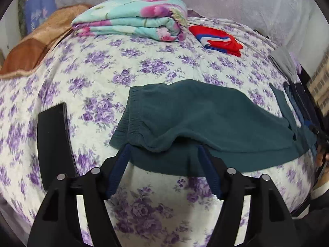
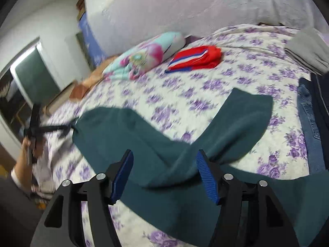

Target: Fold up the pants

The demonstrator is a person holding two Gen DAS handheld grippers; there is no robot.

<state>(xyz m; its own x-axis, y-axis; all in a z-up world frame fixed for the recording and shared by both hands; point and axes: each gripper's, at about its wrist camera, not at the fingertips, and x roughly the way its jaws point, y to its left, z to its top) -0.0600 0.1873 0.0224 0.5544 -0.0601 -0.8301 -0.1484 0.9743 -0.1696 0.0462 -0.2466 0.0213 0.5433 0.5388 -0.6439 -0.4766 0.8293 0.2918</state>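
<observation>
Seen from the left wrist, the left tool (image 1: 163, 146) is hovering at the near edge of the dark green pants (image 1: 205, 119), its two blue-padded fingers (image 1: 120, 170) standing apart with nothing pinched between them. The pants are lying folded over on the bed (image 1: 92, 78), waistband to the left, an upper layer doubled back over a lower one. The bed is wearing a white cover with purple flowers. A folded floral blanket (image 1: 131, 18) is sitting at the far side, with a folded red, white and blue garment (image 1: 218, 39) just to its right. A brown blanket (image 1: 39, 43) is lying at the left edge, and a stack of grey and denim clothes (image 1: 287, 70) is resting at the right edge.

From the right wrist, the right tool (image 2: 164, 158) is hanging over the green pants (image 2: 127, 131), its fingers (image 2: 207, 181) also spread apart and gripping nothing. The fabric is running across the bed (image 2: 236, 78) from left to right, one part turning back toward the far side. At far left, blurred, the other tool (image 2: 34, 127) is showing in a person's hand (image 2: 25, 146) near the end of the pants. The floral blanket (image 2: 144, 55) and the red garment (image 2: 195, 59) are lying beyond, and jeans (image 2: 308, 119) are lying along the right edge.
</observation>
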